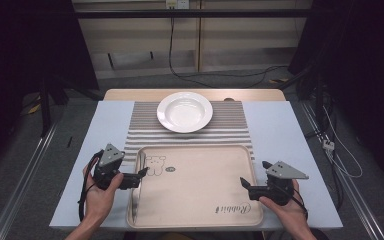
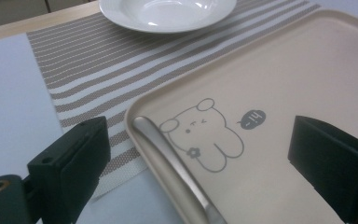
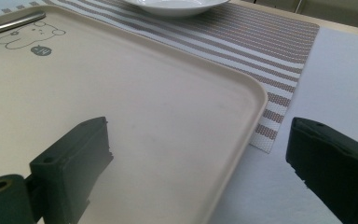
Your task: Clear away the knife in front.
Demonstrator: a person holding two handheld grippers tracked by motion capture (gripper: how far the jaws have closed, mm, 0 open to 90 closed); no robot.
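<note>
Here the beige rectangular plastic tray (image 1: 195,187), printed with a cartoon bear and the word "Rabbit", lies flat on the near half of the surface (image 1: 275,130), its far edge overlapping the grey-and-white striped woven placemat (image 1: 145,125). A slim silver metal utensil handle (image 2: 168,158) lies inside the tray along its left rim, beside the bear.

The left tongs (image 1: 139,176) hover at the tray's left rim with jaws spread wide and nothing between the pads; in the left gripper view the rim and the handle sit between them, untouched. The right tongs (image 1: 245,186) hang at the right rim, equally wide, straddling the tray's corner edge without contact.

Beyond the tray, a white round ceramic soup plate (image 1: 185,111) rests on the placemat, well apart from both hands.

If the tray gets lifted unevenly by both rims, I judge that the loose utensil could slide or roll off; a shallow bite on the smooth rim could also slip.

The utensil's working end is cut off or too foreshortened to identify, so fork, spoon or knife cannot be told. The tray's near edge is partly cropped.
</note>
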